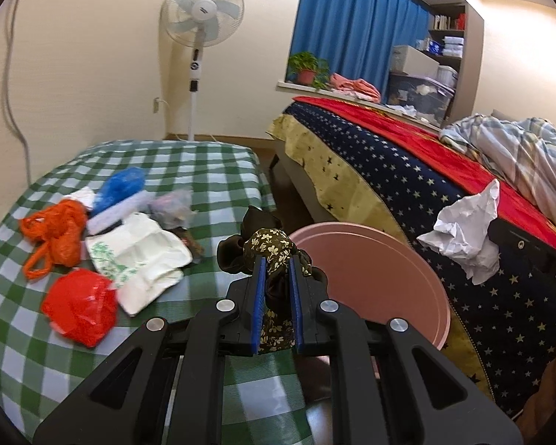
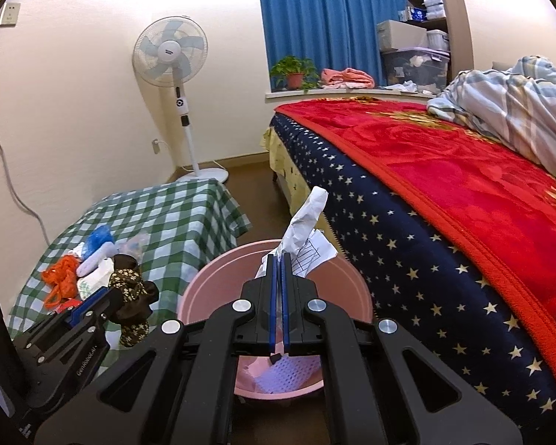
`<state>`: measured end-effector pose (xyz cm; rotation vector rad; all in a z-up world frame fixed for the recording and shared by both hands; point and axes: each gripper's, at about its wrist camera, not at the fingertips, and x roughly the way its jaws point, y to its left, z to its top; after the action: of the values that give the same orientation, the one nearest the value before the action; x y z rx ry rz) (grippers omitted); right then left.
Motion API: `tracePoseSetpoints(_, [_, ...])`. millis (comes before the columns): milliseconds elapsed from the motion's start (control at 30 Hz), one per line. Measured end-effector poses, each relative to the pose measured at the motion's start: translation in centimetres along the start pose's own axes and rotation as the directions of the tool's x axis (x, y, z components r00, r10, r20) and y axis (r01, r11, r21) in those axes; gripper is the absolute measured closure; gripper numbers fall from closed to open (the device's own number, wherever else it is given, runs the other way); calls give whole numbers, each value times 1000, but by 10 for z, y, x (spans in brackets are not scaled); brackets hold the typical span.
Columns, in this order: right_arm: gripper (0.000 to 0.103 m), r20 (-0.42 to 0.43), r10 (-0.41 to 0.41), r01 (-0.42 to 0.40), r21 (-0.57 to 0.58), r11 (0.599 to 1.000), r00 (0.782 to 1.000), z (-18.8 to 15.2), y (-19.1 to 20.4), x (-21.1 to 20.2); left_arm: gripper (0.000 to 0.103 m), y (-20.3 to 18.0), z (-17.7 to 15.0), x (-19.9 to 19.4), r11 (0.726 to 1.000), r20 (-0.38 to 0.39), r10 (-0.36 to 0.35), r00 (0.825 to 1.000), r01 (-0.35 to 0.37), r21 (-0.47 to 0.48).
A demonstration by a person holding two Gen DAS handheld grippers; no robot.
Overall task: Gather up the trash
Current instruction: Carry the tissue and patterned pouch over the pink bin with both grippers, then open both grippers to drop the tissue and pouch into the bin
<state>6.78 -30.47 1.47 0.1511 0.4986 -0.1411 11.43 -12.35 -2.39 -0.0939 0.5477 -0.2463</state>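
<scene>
Pink bin (image 2: 204, 282): its floor is mostly hidden behind the right tongs (image 2: 279, 259), and only scraps of pink and white litter show inside. Left tongs (image 1: 277, 263) are narrowly parted, pinching a dark floral cloth bundle (image 1: 268, 244) just beside the bin's rim. Right tongs are pressed together on one crumpled white paper (image 2: 307, 230), held above the bin. Checked counter (image 1: 189, 163) carries two red-orange plastic bags (image 1: 79, 306), one blue bag (image 1: 120, 185) and several pale wrappers (their count is unclear where they overlap). One bed (image 2: 444, 193) stands to the right.
</scene>
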Motion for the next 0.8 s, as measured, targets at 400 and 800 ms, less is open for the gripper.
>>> tracePoseSetpoints(400, [101,-31,-40,41,17,999,999,-3,-10,17,90,-17,-5,24,998,-38,-57,998,58,18])
tracePoseSetpoints(800, [97,-42,-55,56,16,998,998,-4,-12,20,85,-26,-7,35,994,-74,-105,992,106,7])
